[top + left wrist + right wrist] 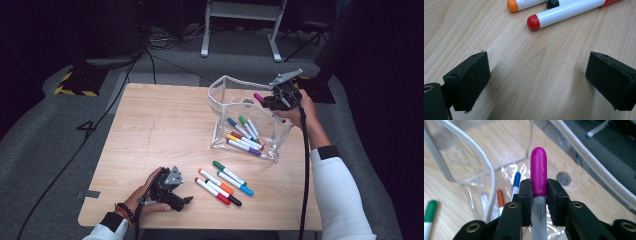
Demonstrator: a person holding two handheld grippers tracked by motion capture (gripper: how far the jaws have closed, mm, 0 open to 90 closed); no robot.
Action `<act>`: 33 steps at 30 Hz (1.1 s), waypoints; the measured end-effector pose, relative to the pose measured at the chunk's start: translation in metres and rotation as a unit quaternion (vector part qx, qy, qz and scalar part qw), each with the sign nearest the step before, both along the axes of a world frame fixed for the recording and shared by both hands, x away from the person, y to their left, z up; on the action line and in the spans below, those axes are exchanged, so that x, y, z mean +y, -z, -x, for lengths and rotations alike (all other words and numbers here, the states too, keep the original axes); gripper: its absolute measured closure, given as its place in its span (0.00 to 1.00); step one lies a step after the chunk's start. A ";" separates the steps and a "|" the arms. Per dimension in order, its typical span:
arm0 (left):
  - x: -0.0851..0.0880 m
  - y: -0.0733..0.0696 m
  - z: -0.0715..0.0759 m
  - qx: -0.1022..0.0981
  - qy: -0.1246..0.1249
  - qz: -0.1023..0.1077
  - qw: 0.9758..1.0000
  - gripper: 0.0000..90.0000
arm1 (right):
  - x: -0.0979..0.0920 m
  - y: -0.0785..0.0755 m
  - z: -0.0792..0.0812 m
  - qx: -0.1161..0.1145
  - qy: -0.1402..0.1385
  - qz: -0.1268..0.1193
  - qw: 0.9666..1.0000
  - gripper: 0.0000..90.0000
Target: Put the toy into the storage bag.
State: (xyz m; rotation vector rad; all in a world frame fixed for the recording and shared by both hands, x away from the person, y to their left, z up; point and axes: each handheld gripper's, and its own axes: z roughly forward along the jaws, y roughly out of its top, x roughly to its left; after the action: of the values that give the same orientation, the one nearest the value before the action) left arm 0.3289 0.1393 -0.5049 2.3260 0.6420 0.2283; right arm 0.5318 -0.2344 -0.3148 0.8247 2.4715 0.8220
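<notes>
Leftmost, left gripper (186, 200): resting low on the desk (160, 130) near its front left corner, held in the person's left hand (145, 197); its jaws stand wide apart with only bare wood between them, nothing held.
Left gripper view: the red-capped marker (564, 17) lies just ahead of the open jaws, with an orange cap (512, 5) and a black cap (552, 3) beyond it.
Loose markers (222, 181): a small group lying on the desk just right of the left gripper, with green, orange, blue, red and black caps, side by side and slanted.
Clear pouch (220, 100): stands open on the far right part of the desk; several markers lie inside it on its bottom.
Magenta marker (538, 173): clamped by the cap end between the right gripper's pads, cap pointing forward, at the pouch's upper right edge over its opening.
Right gripper (265, 101): closed tightly on the magenta marker, held up by the person's right hand (297, 112), well apart from the left gripper.
</notes>
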 end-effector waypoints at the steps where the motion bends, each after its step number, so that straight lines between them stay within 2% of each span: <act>1: 0.000 0.000 0.000 0.000 0.000 0.000 1.000 0.07 | 0.000 0.000 0.000 0.000 0.000 0.000 1.000 0.83; 2: 0.000 0.000 0.000 0.000 0.000 0.000 1.000 0.07 | 0.000 0.001 -0.001 0.010 0.003 0.010 1.000 0.83; 3: 0.000 0.000 0.000 0.000 0.000 0.000 1.000 0.07 | 0.003 0.004 -0.002 0.032 -0.005 0.036 0.999 0.83; 5: 0.000 0.000 0.000 0.000 0.000 0.000 1.000 0.07 | 0.008 0.009 -0.001 0.050 -0.020 0.062 0.997 0.83; 6: 0.000 0.000 0.000 0.000 0.000 0.000 1.000 0.07 | 0.010 0.009 -0.001 0.059 -0.026 0.062 0.996 0.83; 9: 0.000 0.000 0.000 0.000 0.000 0.000 1.000 0.07 | 0.016 0.009 0.002 0.063 -0.046 0.069 0.995 0.82; 10: 0.000 0.000 0.000 0.000 0.000 0.000 1.000 0.07 | 0.016 0.009 0.002 0.063 -0.046 0.069 0.995 0.82; 11: 0.000 0.000 0.000 0.000 0.000 0.000 1.000 0.07 | 0.019 0.009 0.003 0.058 -0.042 0.074 0.995 0.73; 13: 0.000 0.000 0.000 0.000 0.001 0.000 1.000 0.07 | 0.019 0.007 0.003 0.048 -0.030 0.075 0.996 0.73; 15: 0.000 0.000 0.000 0.000 0.001 0.000 1.000 0.07 | 0.018 0.005 0.004 0.043 -0.032 0.060 0.997 0.72; 16: 0.000 0.000 0.000 0.000 0.001 0.000 1.000 0.07 | 0.018 0.005 0.004 0.043 -0.032 0.060 0.997 0.72; 17: 0.000 0.000 0.000 0.000 0.001 0.000 1.000 0.07 | 0.015 0.003 0.005 0.030 -0.021 0.049 0.998 0.65; 20: 0.000 0.000 0.000 0.000 0.001 0.000 1.000 0.07 | 0.014 0.001 0.006 0.023 -0.015 0.043 0.999 0.61; 21: 0.000 0.000 0.000 0.000 0.001 0.000 1.000 0.07 | 0.011 -0.003 0.009 0.009 -0.008 0.024 1.000 0.59; 22: 0.000 0.000 0.000 0.000 0.001 0.000 1.000 0.07 | 0.009 -0.005 0.010 0.006 -0.007 0.009 1.000 0.58; 23: 0.000 0.000 0.000 0.000 0.001 0.000 1.000 0.07 | 0.009 -0.005 0.010 0.006 -0.007 0.009 1.000 0.58; 24: 0.000 0.000 0.000 0.000 0.001 0.000 1.000 0.07 | 0.005 -0.011 0.015 -0.004 -0.005 -0.006 1.000 0.55; 27: 0.000 0.000 0.000 0.000 0.001 0.000 1.000 0.07 | -0.001 -0.017 0.022 -0.015 -0.003 -0.028 0.999 0.53; 29: 0.000 0.000 0.000 0.000 0.001 0.000 1.000 0.07 | -0.006 -0.024 0.030 -0.026 -0.010 -0.053 0.998 0.52; 30: 0.000 0.000 0.000 0.000 0.001 0.000 1.000 0.07 | -0.006 -0.024 0.030 -0.026 -0.010 -0.053 0.998 0.52; 31: 0.000 0.000 0.000 0.000 0.001 0.000 1.000 0.07 | -0.009 -0.028 0.039 -0.036 -0.018 -0.074 0.996 0.52; 33: 0.000 0.000 0.000 0.000 0.001 0.000 1.000 0.07 | -0.011 -0.031 0.048 -0.042 -0.029 -0.087 0.995 0.51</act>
State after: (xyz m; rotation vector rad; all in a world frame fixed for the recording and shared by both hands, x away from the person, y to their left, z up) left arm 0.3290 0.1391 -0.5049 2.3266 0.6398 0.2274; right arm 0.4837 -0.2451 -0.2836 0.7616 2.3846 1.0823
